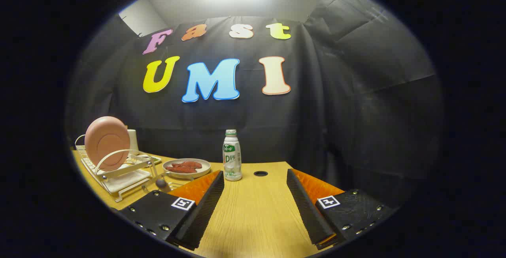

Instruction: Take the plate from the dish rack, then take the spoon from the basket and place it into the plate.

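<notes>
Hand-held gripper (255, 206) spread wide over bare bench (257, 218), pinching nothing, with pink plate (107, 143) upright in dish rack (118, 171) well off beyond the left finger, bottle (232, 155) just ahead.

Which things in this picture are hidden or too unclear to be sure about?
- Spoon and basket: gripper view, only a dark round knob and thin wires show beside the left finger; not identifiable.
- Dish rack: its far side is hidden behind the pink plate.
- Red food on the grey dish: too small to identify.
</notes>
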Motion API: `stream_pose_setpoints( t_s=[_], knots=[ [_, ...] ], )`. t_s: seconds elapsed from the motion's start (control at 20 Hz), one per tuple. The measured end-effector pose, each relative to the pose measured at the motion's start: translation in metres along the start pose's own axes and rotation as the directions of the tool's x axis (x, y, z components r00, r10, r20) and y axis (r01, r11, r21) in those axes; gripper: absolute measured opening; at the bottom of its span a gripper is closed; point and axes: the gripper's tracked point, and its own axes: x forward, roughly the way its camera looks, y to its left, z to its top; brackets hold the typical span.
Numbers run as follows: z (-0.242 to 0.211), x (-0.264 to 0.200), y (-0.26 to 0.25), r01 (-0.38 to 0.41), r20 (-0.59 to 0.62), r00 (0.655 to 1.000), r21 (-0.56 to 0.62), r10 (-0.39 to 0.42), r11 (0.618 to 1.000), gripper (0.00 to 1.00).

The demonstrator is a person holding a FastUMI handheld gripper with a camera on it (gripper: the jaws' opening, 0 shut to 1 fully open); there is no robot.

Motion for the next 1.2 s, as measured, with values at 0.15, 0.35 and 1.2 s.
stream_pose_setpoints(
  t_s=[0.15, 0.35, 1.2],
  knots=[
    [0.035, -0.006, -0.009, 0.033, 0.035, 0.999, -0.002, -0.033, 0.999, 0.97],
    [0.086, -0.033, -0.012, 0.063, 0.068, 0.996, -0.084, -0.057, 0.994, 0.97],
    [0.227, -0.102, 0.151, -0.11, 0.113, 0.988, 0.061, 0.103, 0.992, 0.97]
  ],
)
